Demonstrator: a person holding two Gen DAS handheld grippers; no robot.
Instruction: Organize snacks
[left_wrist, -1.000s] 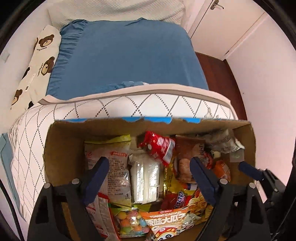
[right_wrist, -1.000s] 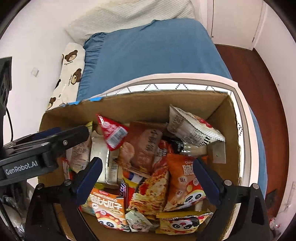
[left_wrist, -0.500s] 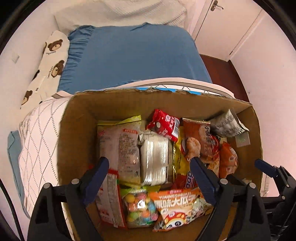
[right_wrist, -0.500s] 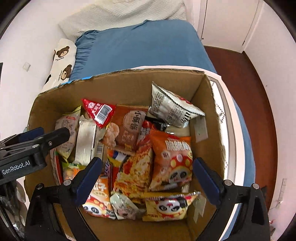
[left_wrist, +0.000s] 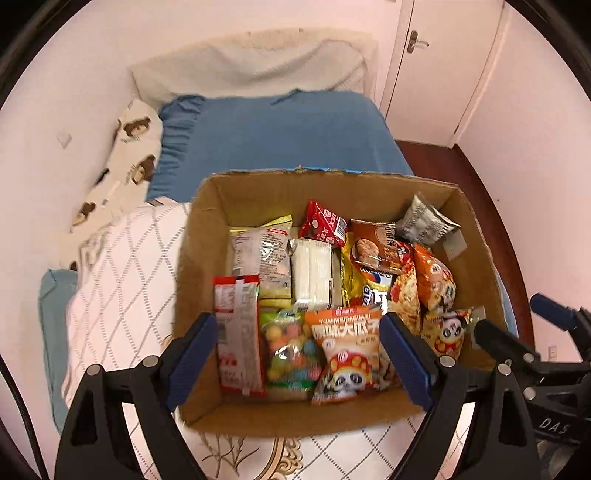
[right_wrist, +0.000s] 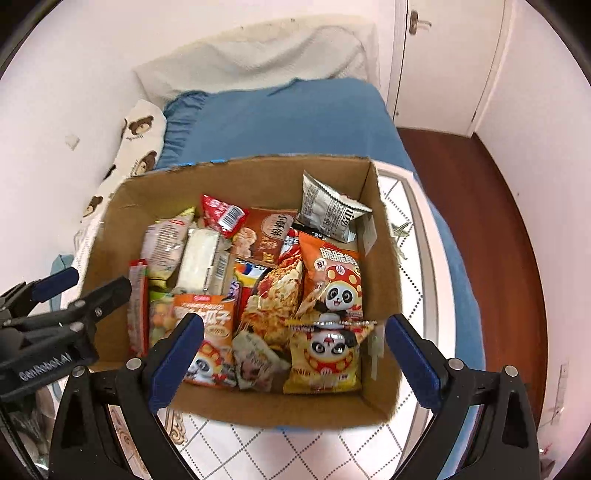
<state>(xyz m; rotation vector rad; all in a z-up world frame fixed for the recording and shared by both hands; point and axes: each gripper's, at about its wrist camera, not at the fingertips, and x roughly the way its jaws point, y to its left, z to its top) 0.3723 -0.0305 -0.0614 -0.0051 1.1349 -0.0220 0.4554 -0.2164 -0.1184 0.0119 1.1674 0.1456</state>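
Note:
An open cardboard box (left_wrist: 207, 221) (right_wrist: 384, 280) stands on the bed, full of several snack packets. Among them are an orange panda bag (left_wrist: 347, 354) (right_wrist: 332, 284), a silver packet (left_wrist: 424, 221) (right_wrist: 328, 210), a small red packet (left_wrist: 323, 223) (right_wrist: 221, 216), a white wrapped block (left_wrist: 312, 273) (right_wrist: 199, 262) and a candy bag (left_wrist: 291, 347). My left gripper (left_wrist: 297, 365) is open and empty above the box's near left part. My right gripper (right_wrist: 295, 362) is open and empty above its near right part.
The box rests on a white quilt with a diamond pattern (left_wrist: 122, 280) (right_wrist: 303, 450) over a blue bedspread (left_wrist: 280, 136). A bear-print pillow (left_wrist: 129, 158) lies at the left wall. A door (left_wrist: 443, 62) and dark wood floor (right_wrist: 476, 229) are at the right.
Both grippers have pulled back and risen from the box. The whole box and more of the room now show. Both grippers stay open and empty.

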